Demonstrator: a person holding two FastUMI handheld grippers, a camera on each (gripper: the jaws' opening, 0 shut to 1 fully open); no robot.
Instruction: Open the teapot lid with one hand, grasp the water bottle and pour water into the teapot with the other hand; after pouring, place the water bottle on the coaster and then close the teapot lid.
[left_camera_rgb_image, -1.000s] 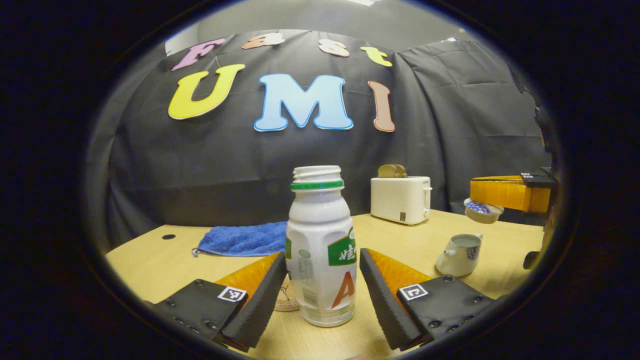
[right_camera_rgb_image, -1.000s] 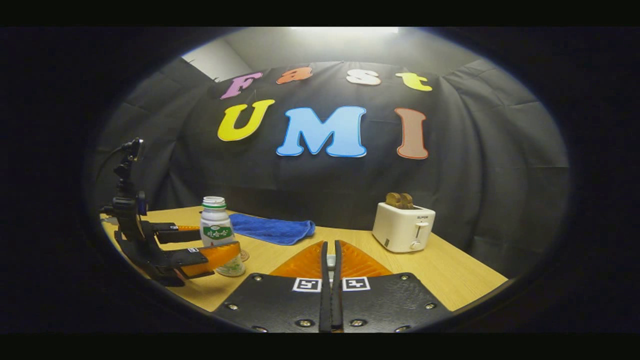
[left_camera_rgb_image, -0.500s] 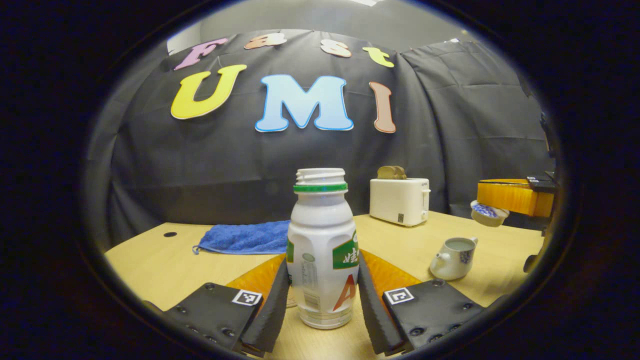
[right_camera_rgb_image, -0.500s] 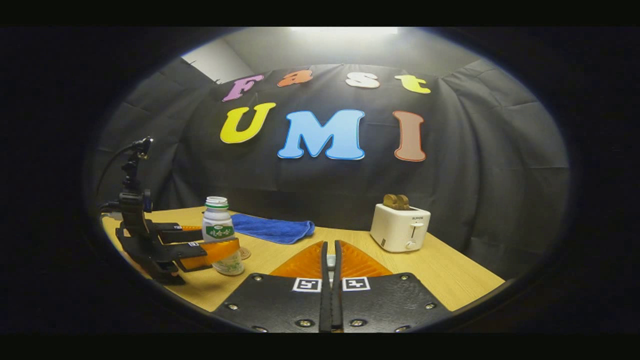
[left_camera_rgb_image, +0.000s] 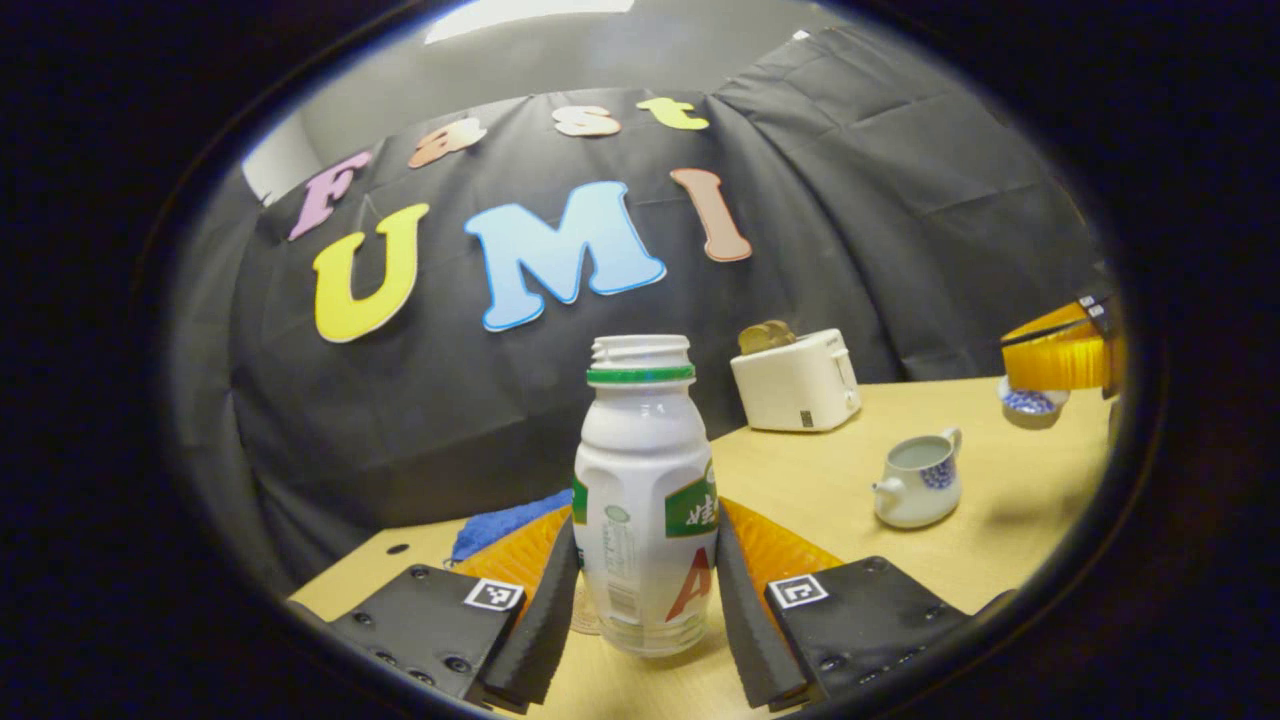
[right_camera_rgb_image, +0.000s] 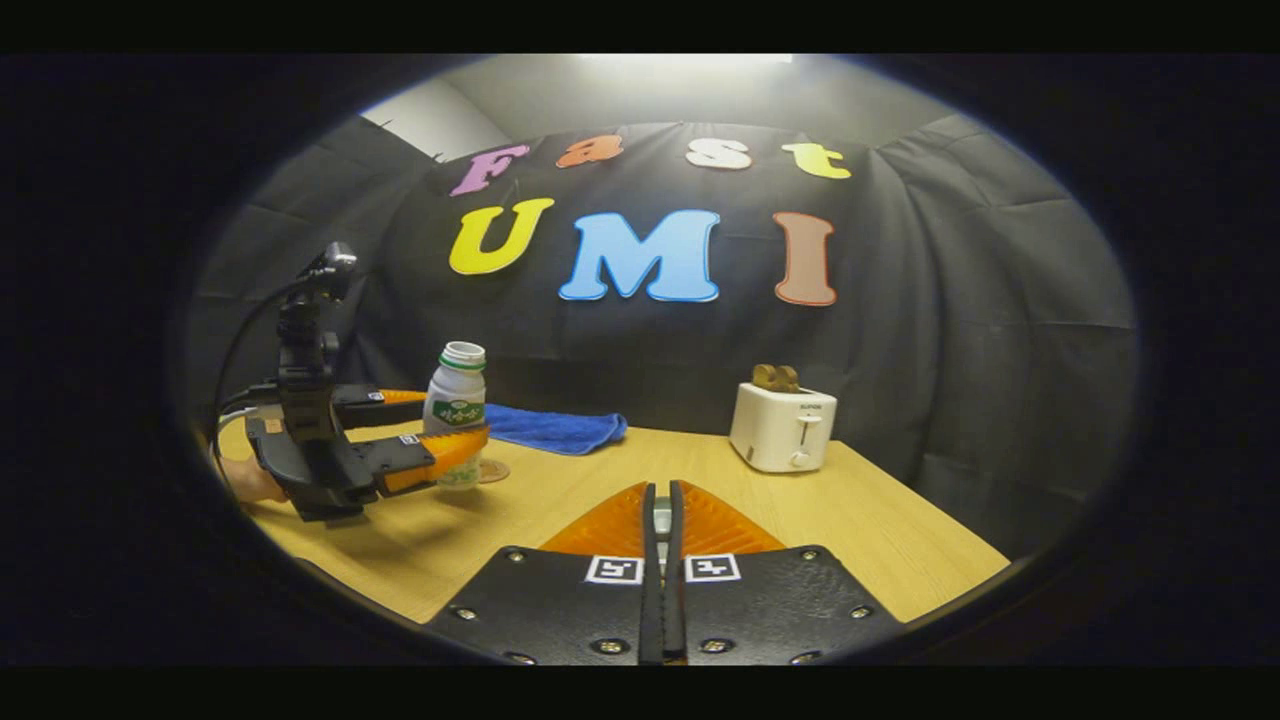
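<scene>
Lifted since half a second ago, the water bottle now hangs clear of the table, tilted a little, with the left gripper closed on its lower body, both jaws pressing its sides; in the right gripper view the coaster lies bare just beside the raised bottle. The right gripper holds its jaws almost together on the teapot lid, seen up at the far right of the left gripper view, above and beyond the teapot. The step in hand appears to be carrying the bottle to the teapot, which stands open on the table well to the bottle's right. The next move likely calls for swinging the open neck over the teapot's small mouth and tipping slowly, while the lid is kept out of the pour's way. Behind, a white toaster with bread and a blue towel sit apart from the path; nothing stands between bottle and pot.
</scene>
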